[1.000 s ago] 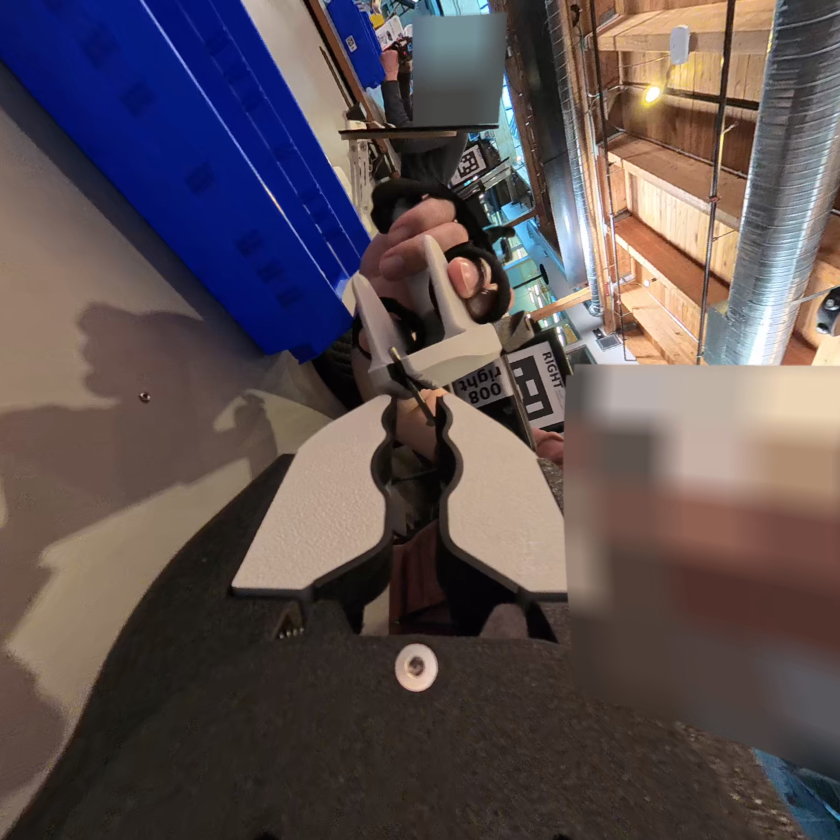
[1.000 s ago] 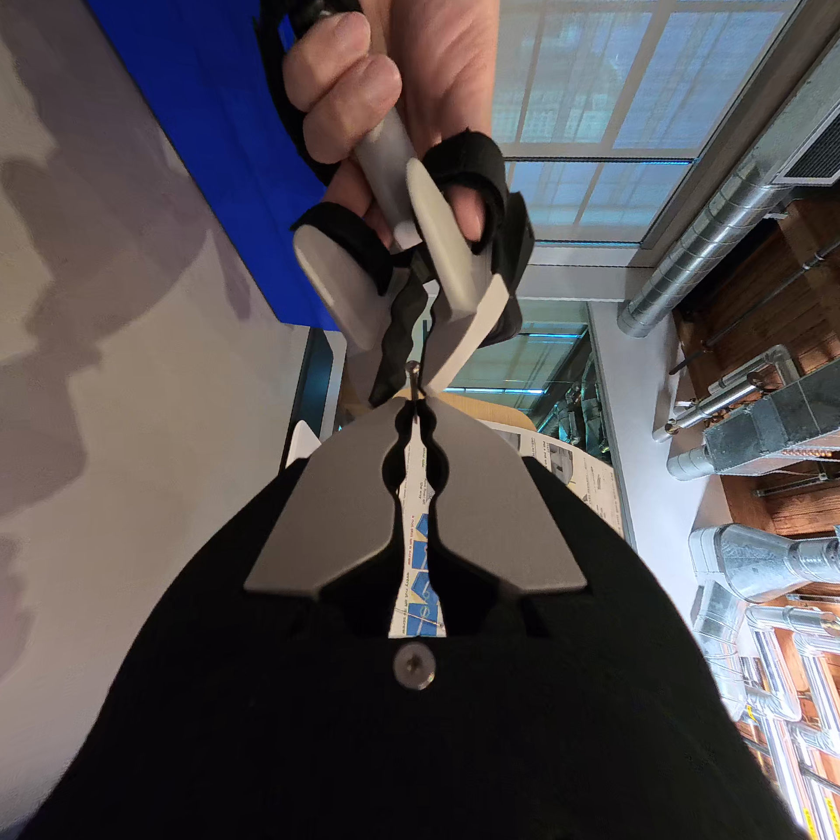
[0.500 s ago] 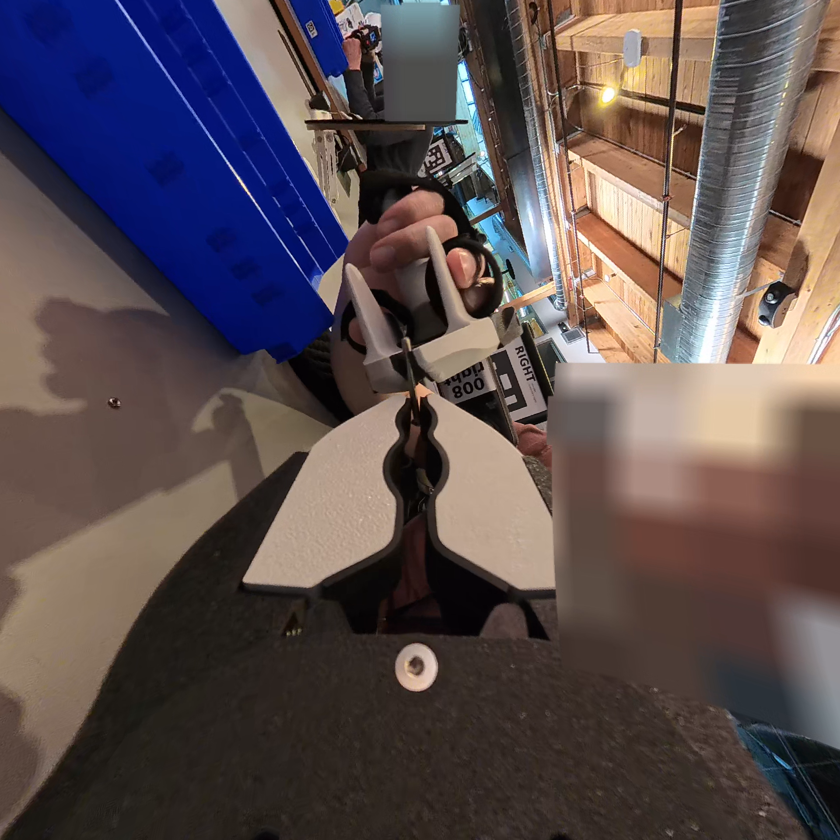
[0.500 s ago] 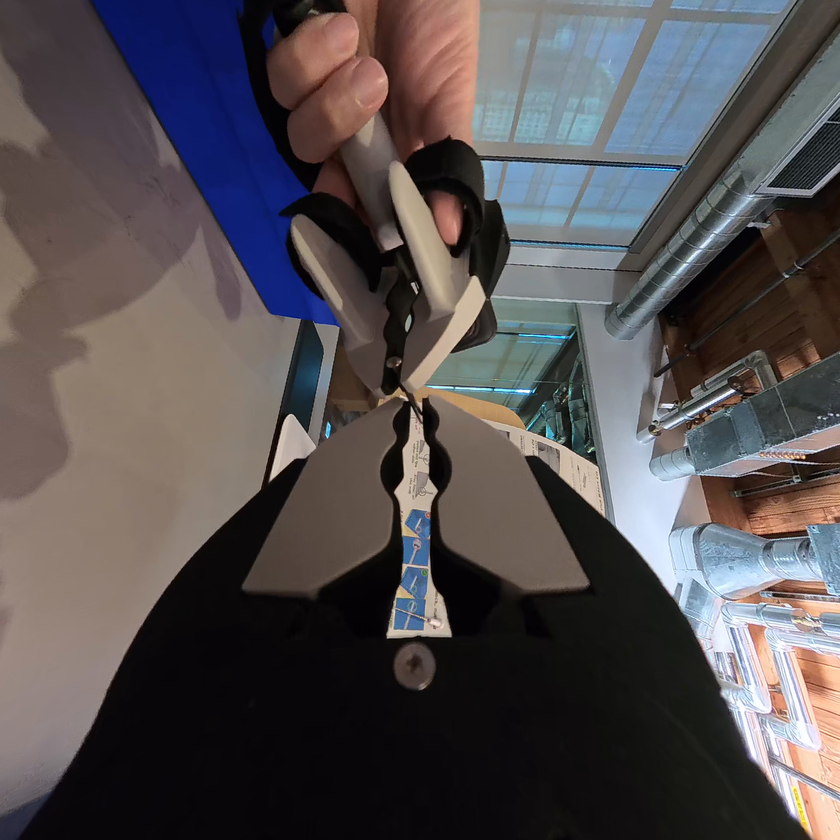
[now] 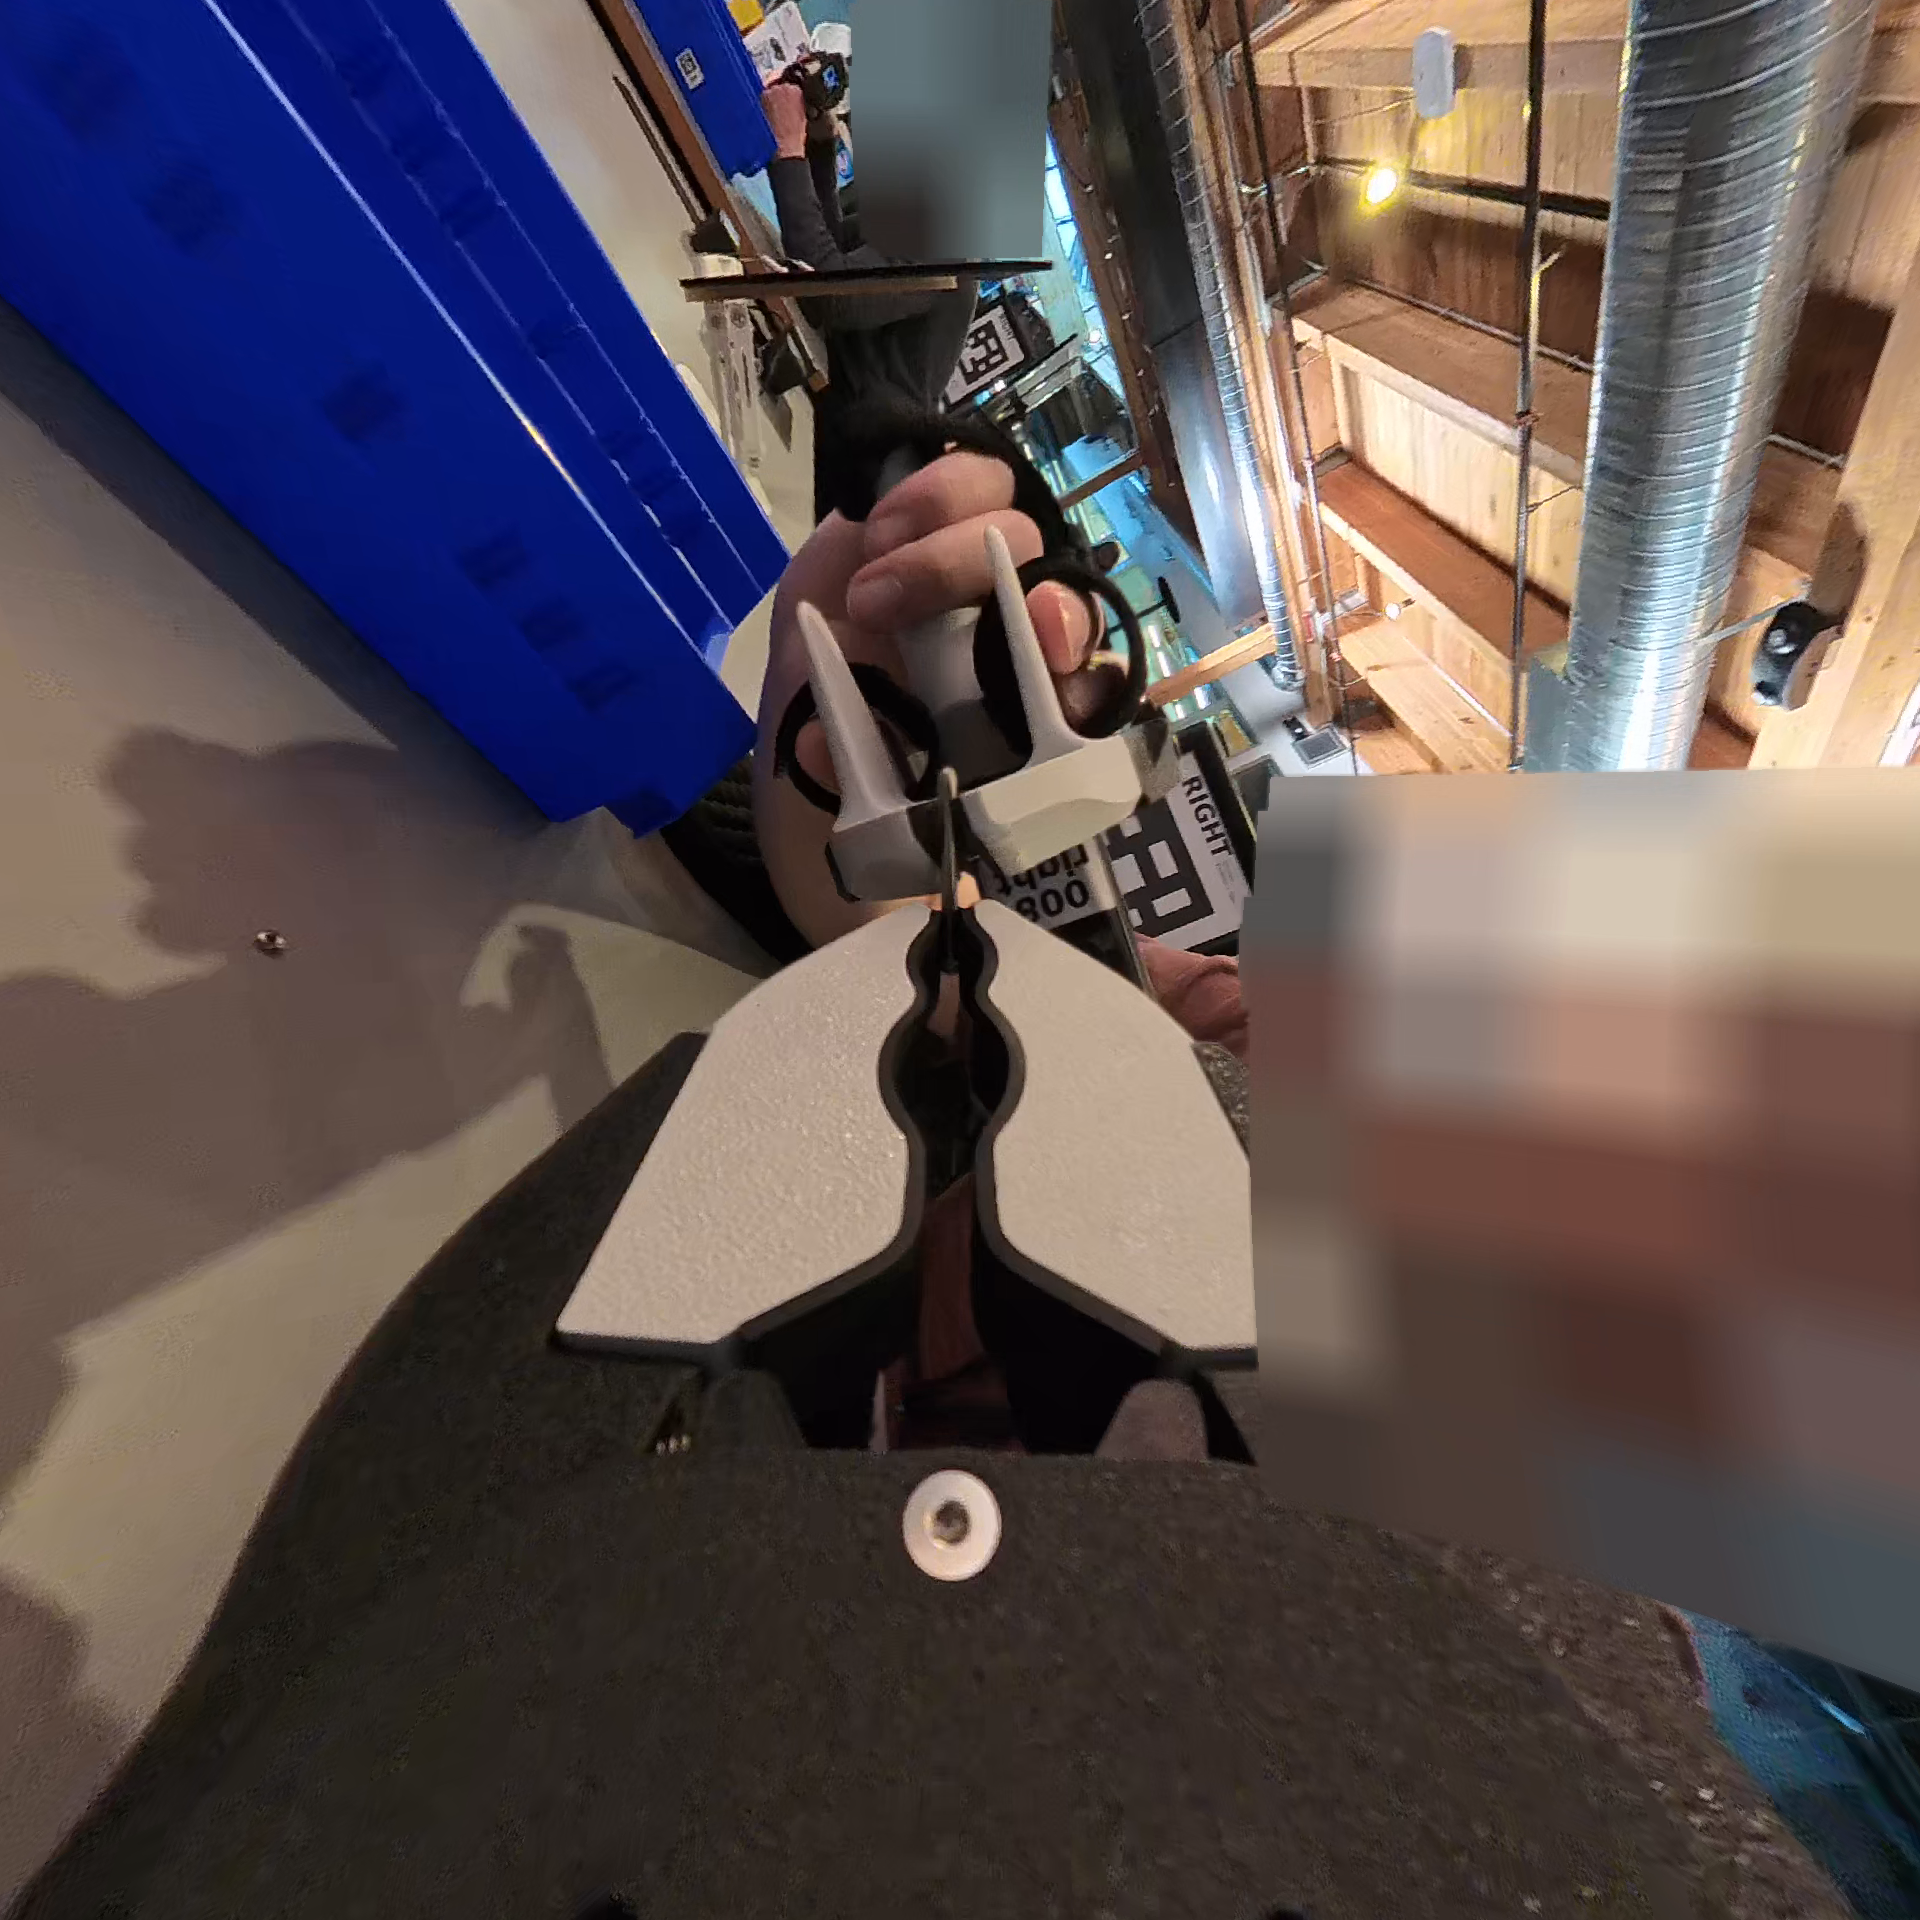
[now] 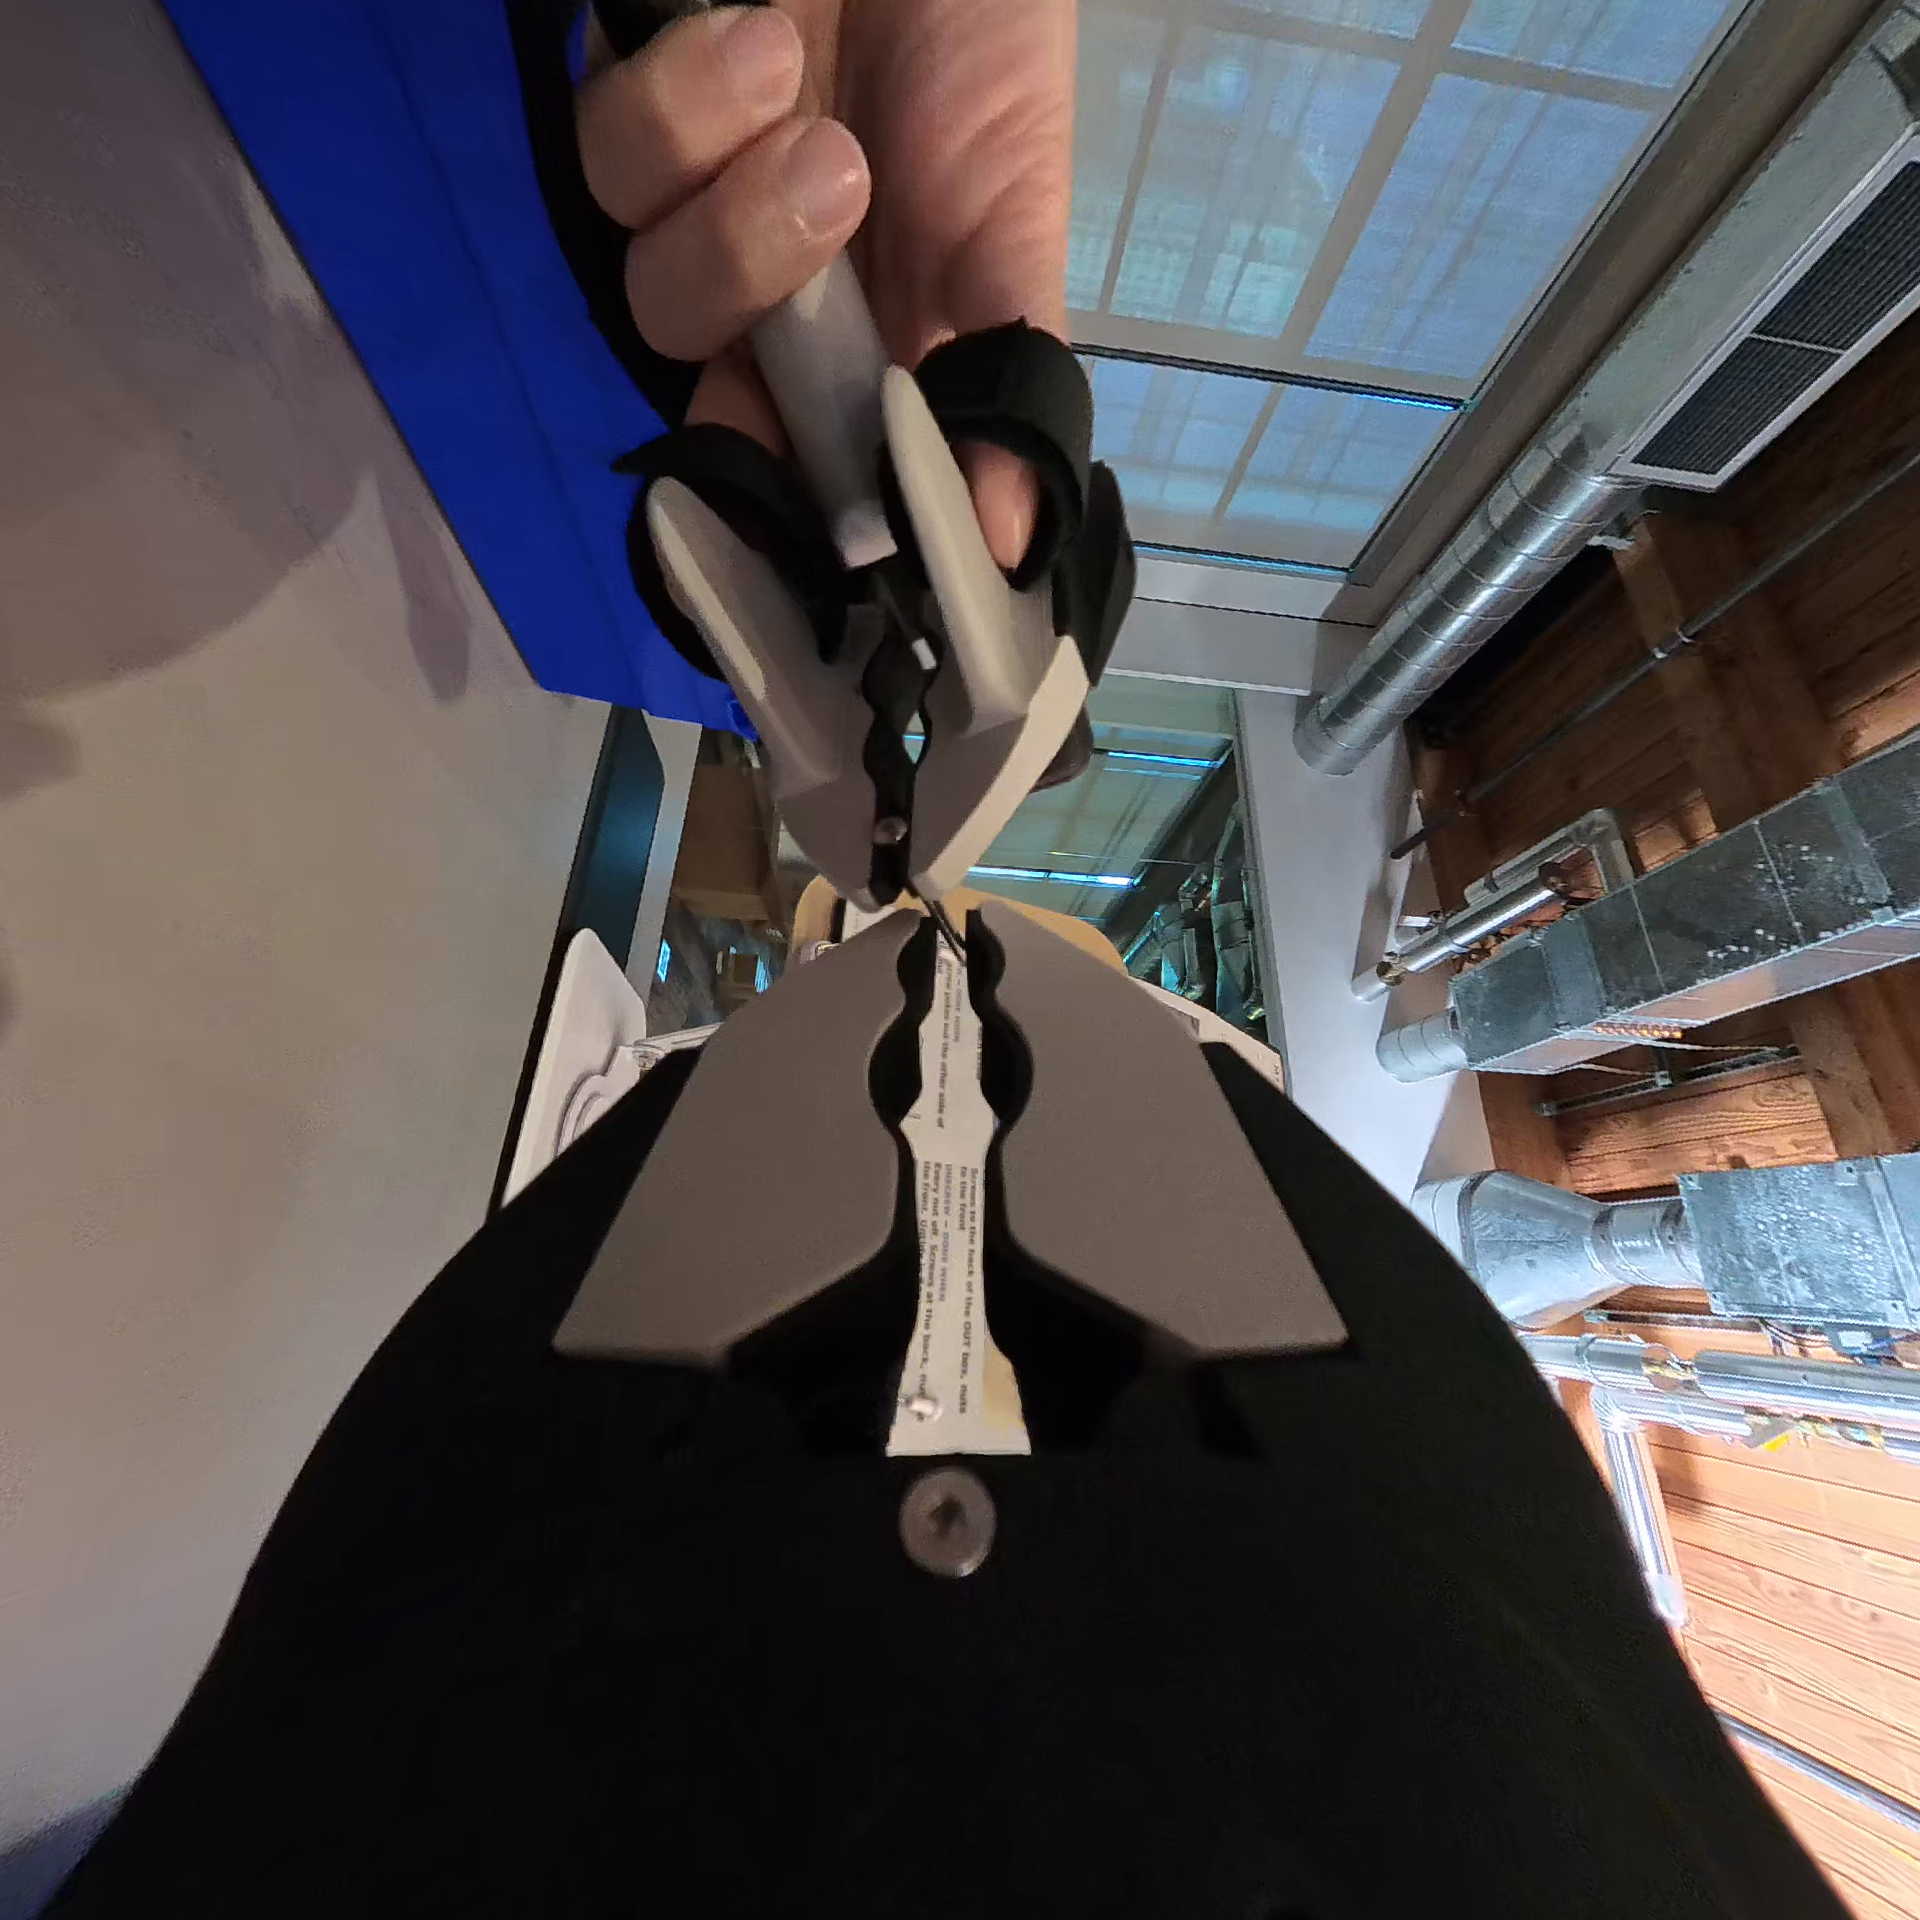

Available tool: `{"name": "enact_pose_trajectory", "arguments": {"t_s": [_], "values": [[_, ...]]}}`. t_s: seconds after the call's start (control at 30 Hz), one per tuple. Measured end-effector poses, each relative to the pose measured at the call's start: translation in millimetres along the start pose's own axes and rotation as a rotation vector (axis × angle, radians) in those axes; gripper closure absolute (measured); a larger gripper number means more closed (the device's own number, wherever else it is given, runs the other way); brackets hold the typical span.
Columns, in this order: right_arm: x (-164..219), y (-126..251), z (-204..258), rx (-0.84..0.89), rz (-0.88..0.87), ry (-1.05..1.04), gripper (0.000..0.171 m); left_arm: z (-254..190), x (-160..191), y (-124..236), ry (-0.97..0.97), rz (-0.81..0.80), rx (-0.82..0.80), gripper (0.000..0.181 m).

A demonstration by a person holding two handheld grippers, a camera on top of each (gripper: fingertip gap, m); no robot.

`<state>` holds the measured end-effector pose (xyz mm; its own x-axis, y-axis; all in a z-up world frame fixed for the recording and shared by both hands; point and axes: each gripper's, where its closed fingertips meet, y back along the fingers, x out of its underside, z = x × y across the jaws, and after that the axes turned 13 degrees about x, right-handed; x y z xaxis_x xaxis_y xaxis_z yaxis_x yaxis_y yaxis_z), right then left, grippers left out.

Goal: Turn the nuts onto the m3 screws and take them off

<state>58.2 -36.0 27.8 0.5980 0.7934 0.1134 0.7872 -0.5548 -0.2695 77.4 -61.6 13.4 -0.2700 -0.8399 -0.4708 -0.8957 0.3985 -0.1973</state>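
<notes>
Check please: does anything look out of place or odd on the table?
One small nut lies alone on the table, left of the left gripper, away from the blue bins. It looks stray. Nothing looks spilled or damaged.

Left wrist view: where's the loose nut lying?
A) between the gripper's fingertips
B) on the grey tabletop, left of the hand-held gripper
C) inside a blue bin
B: the small nut sits alone on the grey tabletop, left of the left hand-held gripper, below the blue bins.

Both grippers (image 5: 951,925) (image 6: 951,925) tip-to-tip, fingers closed.
</notes>
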Motion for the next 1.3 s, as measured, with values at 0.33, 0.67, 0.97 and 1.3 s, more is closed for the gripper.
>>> {"name": "enact_pose_trajectory", "arguments": {"t_s": [0.33, 0.67, 0.97, 1.3], "values": [[8, -3, -15, 0.089, 0.039, -0.070, 0.154, -5, -6, 3, -0.163, 0.017, -0.063, 0.179], [65, -5, -17, -0.054, 0.315, -0.602, 0.157, -40, -31, 26, -0.613, 0.032, -0.336, 0.179], [46, 65, 106, -1.053, 0.508, -0.975, 0.151, -84, -48, 53, -0.946, -0.028, -0.591, 0.179], [29, 99, 151, -1.339, 0.669, -0.656, 0.155, -102, -51, 67, -0.993, -0.048, -0.642, 0.179]]}}
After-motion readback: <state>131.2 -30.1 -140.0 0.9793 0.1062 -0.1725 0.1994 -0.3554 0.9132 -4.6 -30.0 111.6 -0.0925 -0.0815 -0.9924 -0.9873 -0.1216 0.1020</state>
